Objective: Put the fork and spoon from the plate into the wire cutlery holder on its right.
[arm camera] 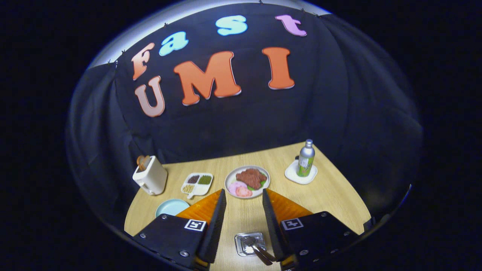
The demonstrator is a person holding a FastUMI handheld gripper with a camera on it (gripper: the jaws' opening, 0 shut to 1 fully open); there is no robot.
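Observation:
A small square metal plate [239, 244] lies on the wooden table, low between my two fingers and close to the camera. On it rest the fork and spoon [257, 249], side by side, their handles pointing toward my right finger [272, 218]. I cannot tell which of the two is which. My gripper [244, 192] hangs above the table and stands open, with nothing between the fingers. The fingertips reach out past the metal plate toward a plate of food.
Beyond the fingertips sits a round plate of meat and ham slices [247, 181]. Left of it are a divided dish of beans [197, 184], a white toaster [150, 175] and a light blue plate [172, 207]. A metal bottle [305, 162] stands on a white coaster at the far right.

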